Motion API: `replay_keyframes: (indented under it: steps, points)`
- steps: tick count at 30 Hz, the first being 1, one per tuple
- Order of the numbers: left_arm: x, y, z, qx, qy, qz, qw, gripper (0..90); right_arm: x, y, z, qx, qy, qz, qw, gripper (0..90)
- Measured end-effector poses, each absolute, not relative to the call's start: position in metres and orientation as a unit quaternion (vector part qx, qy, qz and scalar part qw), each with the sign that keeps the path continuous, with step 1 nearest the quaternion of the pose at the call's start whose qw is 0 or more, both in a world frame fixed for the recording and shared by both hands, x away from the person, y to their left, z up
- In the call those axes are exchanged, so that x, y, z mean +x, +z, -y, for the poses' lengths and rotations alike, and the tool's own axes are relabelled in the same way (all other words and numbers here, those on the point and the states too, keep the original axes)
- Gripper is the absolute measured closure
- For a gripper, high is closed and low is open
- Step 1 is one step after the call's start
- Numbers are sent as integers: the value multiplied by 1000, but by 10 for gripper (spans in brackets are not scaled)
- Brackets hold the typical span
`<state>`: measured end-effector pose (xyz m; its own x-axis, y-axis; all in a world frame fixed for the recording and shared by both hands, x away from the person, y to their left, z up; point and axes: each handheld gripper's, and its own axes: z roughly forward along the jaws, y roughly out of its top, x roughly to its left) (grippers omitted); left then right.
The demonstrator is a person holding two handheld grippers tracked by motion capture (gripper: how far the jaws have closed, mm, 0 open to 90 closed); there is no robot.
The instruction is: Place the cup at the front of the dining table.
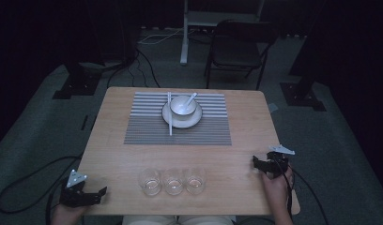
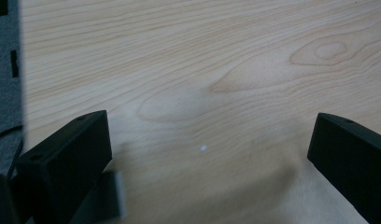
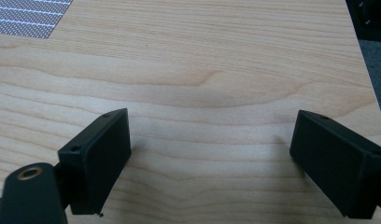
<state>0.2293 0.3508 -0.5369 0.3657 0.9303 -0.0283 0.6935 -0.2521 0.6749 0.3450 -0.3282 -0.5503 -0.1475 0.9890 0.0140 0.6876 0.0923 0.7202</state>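
The left gripper sits at the near left corner of the table, partly over the edge; its jaws stand wide apart with nothing between them; in the left gripper view bare wood grain lies between the two black jaws, and the table edge with grey floor shows at the left of that view.

The right gripper rests at the near right side of the table, held by a hand that comes in from the bottom; its jaws are likewise spread wide and hold nothing; the right gripper view shows bare wood between them, with a corner of the striped placemat at upper left.

Three clear glasses stand in a row near the front edge, side by side, between the two grippers and well apart from each; whether the glasses touch one another cannot be told.

Farther back, the striped placemat lies at the table centre; on it stands a white plate that carries a white bowl; a white spoon leans in the bowl; a pair of white chopsticks lies across the left side of the plate.

A dark chair stands on the floor beyond the far edge.
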Motion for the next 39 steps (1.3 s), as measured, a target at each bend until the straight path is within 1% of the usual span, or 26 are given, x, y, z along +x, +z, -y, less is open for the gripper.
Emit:
replay_keyframes:
  steps: [6,12,16,20,23,26,30,31,36,39]
  points:
    - [224,-538,-363,764,185,-530,317,0,345,-550,328,603,301,-695,251,118]
    - [224,-537,-367,764,181,-536,311,0,345,-550,328,603,301,-695,251,118]
    - [224,-536,-362,779,169,-523,302,0,345,-550,328,604,300,-695,251,118]
    - [224,-535,-358,787,168,-508,306,0,344,-550,328,604,300,-695,251,118]
    - [226,-533,-355,793,157,-499,314,0,344,-550,328,604,300,-695,251,118]
    - [227,-533,-349,801,155,-489,309,0,344,-550,328,604,300,-695,251,117]
    - [228,-533,-348,801,155,-489,310,0,344,-550,328,604,300,-695,251,118]
    - [228,-533,-348,802,148,-487,312,0,344,-550,328,604,300,-694,251,118]
    - [229,-532,-345,808,142,-485,303,0,344,-550,328,605,299,-694,251,118]
    - [230,-529,-342,809,134,-479,314,0,344,-550,328,605,299,-694,251,118]
